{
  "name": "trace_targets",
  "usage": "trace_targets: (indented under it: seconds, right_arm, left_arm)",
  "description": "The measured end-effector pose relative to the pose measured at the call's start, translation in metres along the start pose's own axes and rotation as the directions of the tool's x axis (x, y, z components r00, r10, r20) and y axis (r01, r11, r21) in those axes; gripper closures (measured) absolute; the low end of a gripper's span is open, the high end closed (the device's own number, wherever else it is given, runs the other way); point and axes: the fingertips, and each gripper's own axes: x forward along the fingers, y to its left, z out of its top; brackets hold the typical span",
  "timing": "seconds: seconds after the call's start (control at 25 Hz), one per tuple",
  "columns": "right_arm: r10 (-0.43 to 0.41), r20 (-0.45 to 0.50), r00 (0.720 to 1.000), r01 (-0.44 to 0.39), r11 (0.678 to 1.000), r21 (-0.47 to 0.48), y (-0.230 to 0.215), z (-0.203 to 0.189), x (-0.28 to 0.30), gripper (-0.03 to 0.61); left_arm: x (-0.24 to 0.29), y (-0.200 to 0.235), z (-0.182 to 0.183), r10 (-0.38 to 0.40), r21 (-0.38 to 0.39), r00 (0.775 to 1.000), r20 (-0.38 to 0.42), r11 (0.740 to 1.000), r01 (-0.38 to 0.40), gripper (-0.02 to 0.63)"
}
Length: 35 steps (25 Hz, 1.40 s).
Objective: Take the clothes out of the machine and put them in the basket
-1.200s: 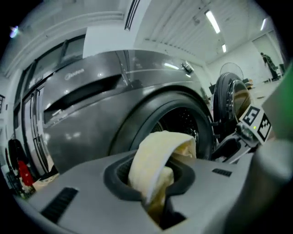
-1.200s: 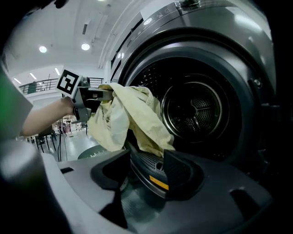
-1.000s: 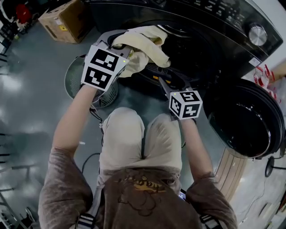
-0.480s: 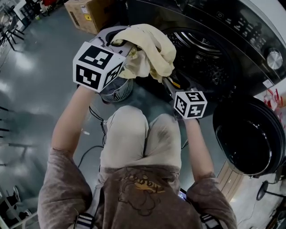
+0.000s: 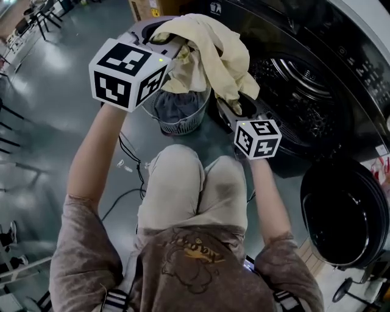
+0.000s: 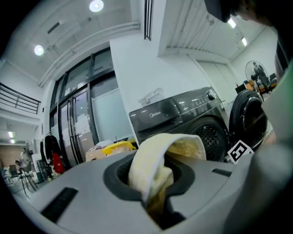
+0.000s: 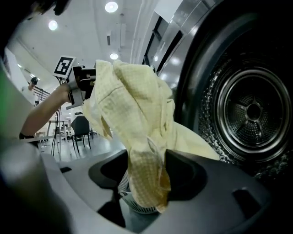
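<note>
A pale yellow garment [image 5: 213, 49] hangs in the air in front of the open washing machine drum [image 5: 304, 103]. My left gripper [image 5: 175, 52] is shut on its upper part, with the cloth bunched in the jaws [image 6: 155, 160]. Lower and to the right, my right gripper [image 5: 234, 108] has just been opening its jaws. A tail of the same garment [image 7: 132, 105] dangles loosely between them. Under the garment stands a round wire basket [image 5: 183, 125] holding a dark grey piece of clothing [image 5: 173, 103]. The basket's mesh [image 7: 132, 208] shows below the right jaws.
The machine's round door [image 5: 341, 213] stands swung open at the right. A cardboard box [image 5: 143, 7] sits on the floor beyond the basket. Cables [image 5: 125, 158] run across the floor at my left knee, and chairs [image 5: 42, 15] stand far left.
Both grippers have carried the yellow garment away from the drum opening to a spot above the basket. The left gripper has risen. The basket now shows from behind the left cube.
</note>
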Motion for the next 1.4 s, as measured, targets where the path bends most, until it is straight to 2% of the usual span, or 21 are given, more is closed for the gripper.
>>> trace_targets:
  seconds: [0.24, 0.52, 0.64, 0.84, 1.08, 1.4]
  right_arm:
    - [0.114, 0.005, 0.994, -0.113, 0.993, -0.017, 0.038, 0.010, 0.039, 0.311]
    - [0.204, 0.000, 0.979, -0.204, 0.979, -0.024, 0.067, 0.016, 0.080, 0.320]
    - [0.231, -0.006, 0.973, -0.231, 0.973, -0.022, 0.077, 0.015, 0.093, 0.325]
    - [0.241, -0.014, 0.971, -0.241, 0.971, -0.011, 0.077, 0.008, 0.103, 0.325]
    - [0.200, -0.047, 0.979, -0.199, 0.980, 0.020, 0.049, -0.016, 0.094, 0.325]
    - [0.137, -0.104, 0.985, -0.133, 0.990, 0.048, 0.027, -0.049, 0.085, 0.325]
  left_arm:
    - [-0.020, 0.037, -0.004, 0.084, -0.016, 0.996, -0.014, 0.996, -0.085, 0.546]
    - [-0.037, 0.079, -0.013, 0.193, 0.009, 0.980, -0.040, 0.981, -0.193, 0.546]
    - [-0.042, 0.101, -0.029, 0.241, 0.015, 0.968, -0.069, 0.971, -0.240, 0.546]
    - [-0.037, 0.121, -0.072, 0.274, -0.011, 0.953, -0.130, 0.961, -0.277, 0.546]
    - [-0.007, 0.100, -0.151, 0.226, -0.079, 0.947, -0.230, 0.965, -0.250, 0.545]
    - [0.021, 0.052, -0.251, 0.106, -0.230, 0.941, -0.320, 0.955, -0.185, 0.543]
